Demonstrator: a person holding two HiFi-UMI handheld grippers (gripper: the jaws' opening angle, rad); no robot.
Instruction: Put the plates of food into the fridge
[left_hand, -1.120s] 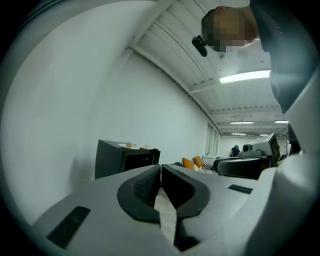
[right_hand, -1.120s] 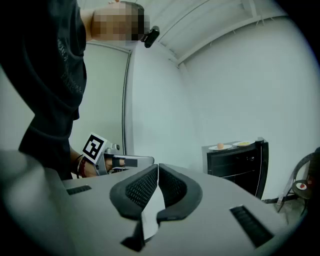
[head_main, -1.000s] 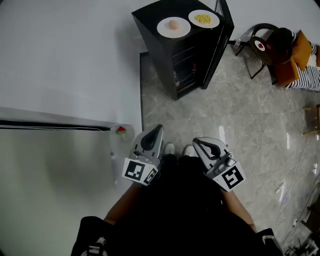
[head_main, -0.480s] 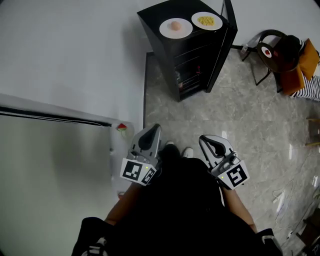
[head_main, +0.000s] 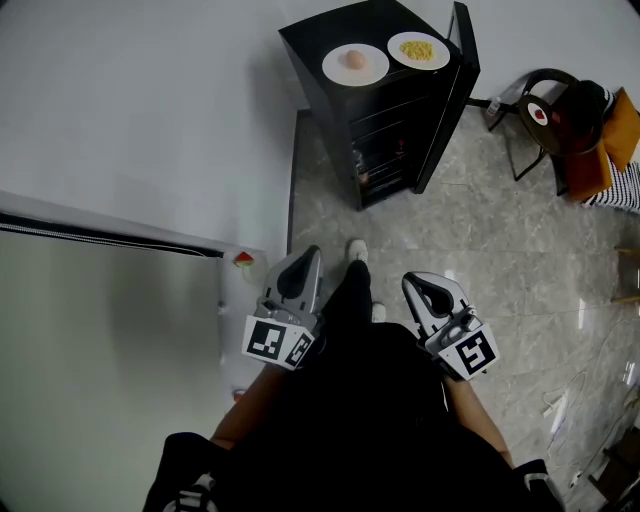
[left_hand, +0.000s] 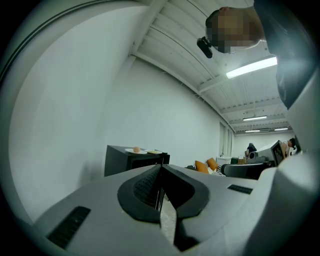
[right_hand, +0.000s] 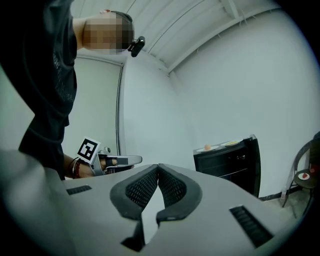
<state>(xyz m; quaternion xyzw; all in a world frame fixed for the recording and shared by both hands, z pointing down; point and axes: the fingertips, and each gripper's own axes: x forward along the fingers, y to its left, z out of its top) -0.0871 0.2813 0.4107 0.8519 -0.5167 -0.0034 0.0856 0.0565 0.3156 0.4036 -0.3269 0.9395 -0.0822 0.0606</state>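
Observation:
A small black fridge stands against the white wall, its glass door swung open to the right. On its top sit two white plates: one with a pinkish round food and one with yellow food. Both plates also show far off in the left gripper view and the right gripper view. My left gripper and right gripper are held low near my body, well short of the fridge. Both are shut with nothing between the jaws.
A white wall runs along the left, with a white ledge and a small red object beside my left gripper. A dark chair with an orange cushion and a seated person stands right of the fridge. Cables lie on the marble floor at the right.
The view has shifted toward the fridge, which now sits slightly further right. One foot has stepped forward between the grippers. Both grippers stay shut and low.

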